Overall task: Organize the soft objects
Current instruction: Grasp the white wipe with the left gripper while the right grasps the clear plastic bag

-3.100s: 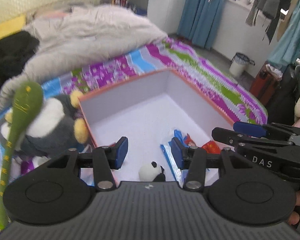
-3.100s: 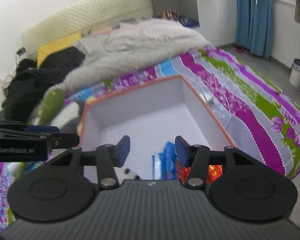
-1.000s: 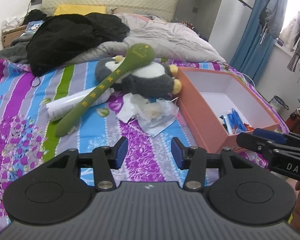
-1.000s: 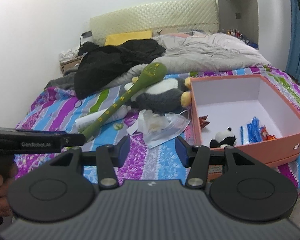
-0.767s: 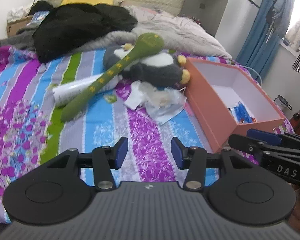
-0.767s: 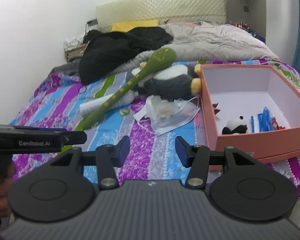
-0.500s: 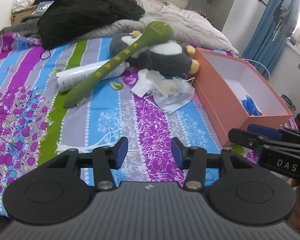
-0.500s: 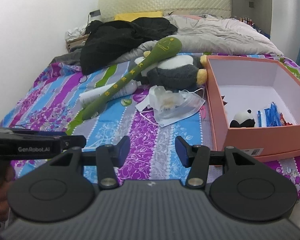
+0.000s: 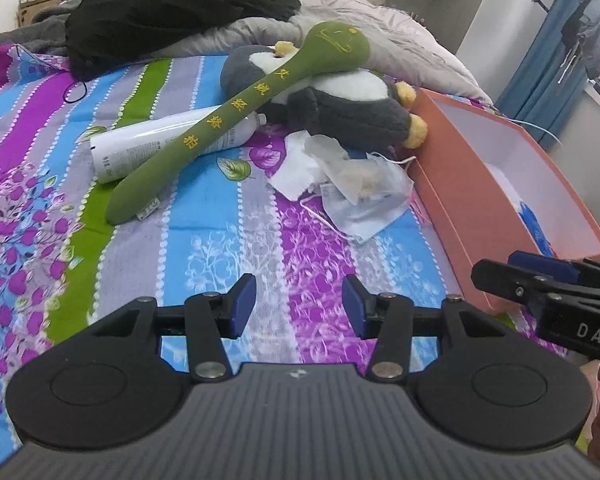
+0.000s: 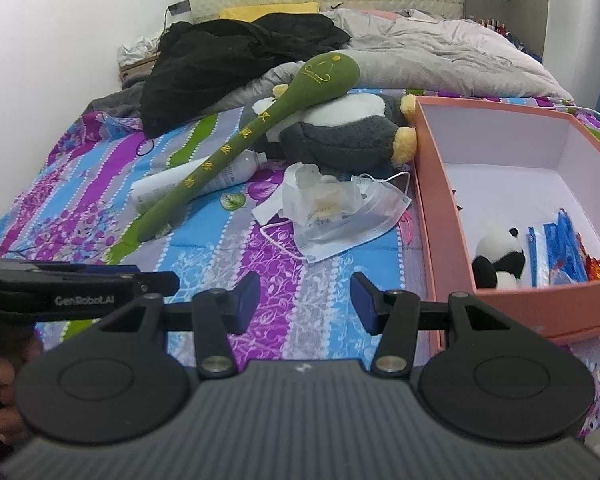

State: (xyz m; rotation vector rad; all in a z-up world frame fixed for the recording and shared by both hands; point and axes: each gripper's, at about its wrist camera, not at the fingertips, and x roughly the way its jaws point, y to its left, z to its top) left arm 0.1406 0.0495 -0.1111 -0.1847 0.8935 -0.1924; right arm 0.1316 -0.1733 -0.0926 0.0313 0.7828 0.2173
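Long green plush stick (image 9: 236, 120) – fuzzy, perhaps velour – across rounded penguin (image 9: 340, 108).

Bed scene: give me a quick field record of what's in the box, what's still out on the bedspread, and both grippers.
box: orange box, open, on the bedspread's right side
in box: small panda plush, blue packets
still out: green plush stick lying across penguin plush and a white bottle
clutter: face mask and tissue beside the box
left gripper: open, empty
right gripper: open, empty
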